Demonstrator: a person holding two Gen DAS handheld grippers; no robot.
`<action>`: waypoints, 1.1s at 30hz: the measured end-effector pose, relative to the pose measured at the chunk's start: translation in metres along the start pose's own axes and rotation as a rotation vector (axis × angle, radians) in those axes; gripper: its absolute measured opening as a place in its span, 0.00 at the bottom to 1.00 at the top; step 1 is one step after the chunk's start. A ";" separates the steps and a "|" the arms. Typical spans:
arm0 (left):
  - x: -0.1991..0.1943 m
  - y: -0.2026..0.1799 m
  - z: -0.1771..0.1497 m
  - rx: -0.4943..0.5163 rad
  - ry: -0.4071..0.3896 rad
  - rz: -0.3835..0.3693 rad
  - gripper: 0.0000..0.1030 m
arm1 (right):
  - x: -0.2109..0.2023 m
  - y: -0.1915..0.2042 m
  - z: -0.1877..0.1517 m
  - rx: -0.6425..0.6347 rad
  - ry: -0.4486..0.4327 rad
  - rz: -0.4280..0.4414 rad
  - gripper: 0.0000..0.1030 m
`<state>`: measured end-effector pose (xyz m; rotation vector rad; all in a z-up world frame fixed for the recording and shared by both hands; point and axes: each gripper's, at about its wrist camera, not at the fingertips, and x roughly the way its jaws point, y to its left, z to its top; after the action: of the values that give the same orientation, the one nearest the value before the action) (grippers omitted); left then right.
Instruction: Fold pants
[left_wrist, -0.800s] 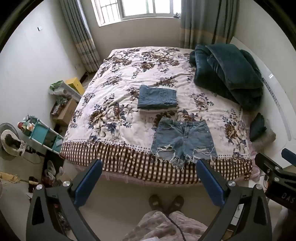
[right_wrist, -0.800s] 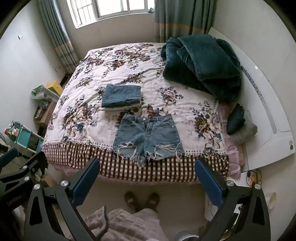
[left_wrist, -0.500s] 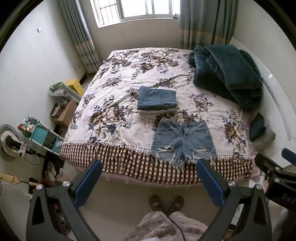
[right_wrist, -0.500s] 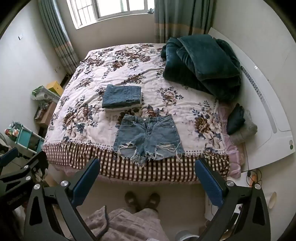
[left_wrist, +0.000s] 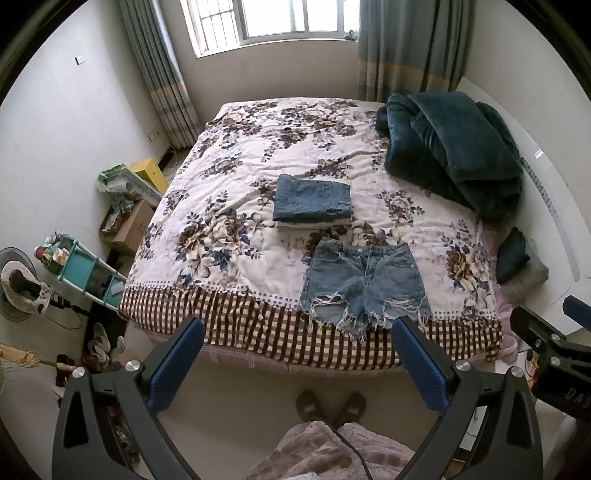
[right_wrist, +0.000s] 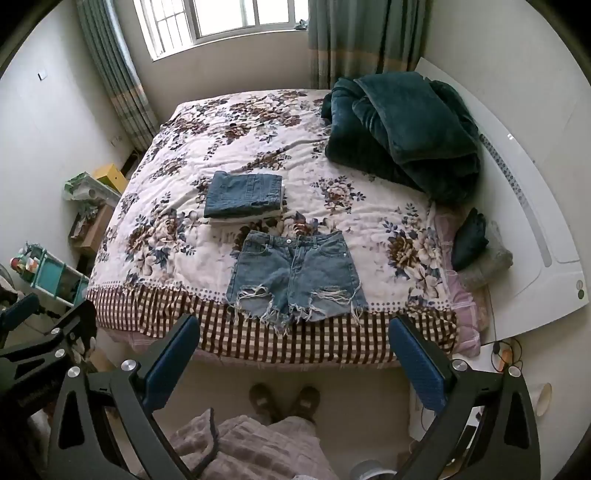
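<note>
Light blue frayed denim shorts (left_wrist: 364, 282) lie flat near the front edge of the floral bed (left_wrist: 229, 236), waistband away from me; they also show in the right wrist view (right_wrist: 295, 275). Folded darker jeans (left_wrist: 313, 197) sit on a stack just behind them, also seen in the right wrist view (right_wrist: 244, 195). My left gripper (left_wrist: 297, 363) is open and empty, held above the floor in front of the bed. My right gripper (right_wrist: 293, 360) is open and empty at the same height. Neither touches the shorts.
A dark teal blanket (left_wrist: 450, 147) is heaped at the bed's back right. Small dark and grey cloths (left_wrist: 515, 258) lie at the right edge. A teal shelf (left_wrist: 85, 269), boxes (left_wrist: 129, 221) and a fan stand left of the bed. My feet (left_wrist: 330, 404) stand below.
Both grippers have drifted very slightly; the bed sits a little lower in both views. Nothing has been touched or moved on the bed.
</note>
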<state>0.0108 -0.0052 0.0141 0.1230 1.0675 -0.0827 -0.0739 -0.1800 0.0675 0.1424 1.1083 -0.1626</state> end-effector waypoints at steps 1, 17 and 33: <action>0.001 -0.005 -0.004 0.001 -0.005 0.000 1.00 | 0.000 0.000 0.000 0.000 0.000 0.000 1.00; -0.001 -0.003 -0.004 -0.001 -0.014 -0.005 1.00 | -0.001 0.001 0.000 0.001 0.002 0.008 1.00; -0.005 -0.008 -0.001 -0.011 -0.019 -0.014 1.00 | -0.001 0.007 -0.006 -0.007 0.000 0.006 1.00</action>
<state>0.0066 -0.0129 0.0174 0.1048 1.0499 -0.0904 -0.0778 -0.1717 0.0659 0.1395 1.1082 -0.1528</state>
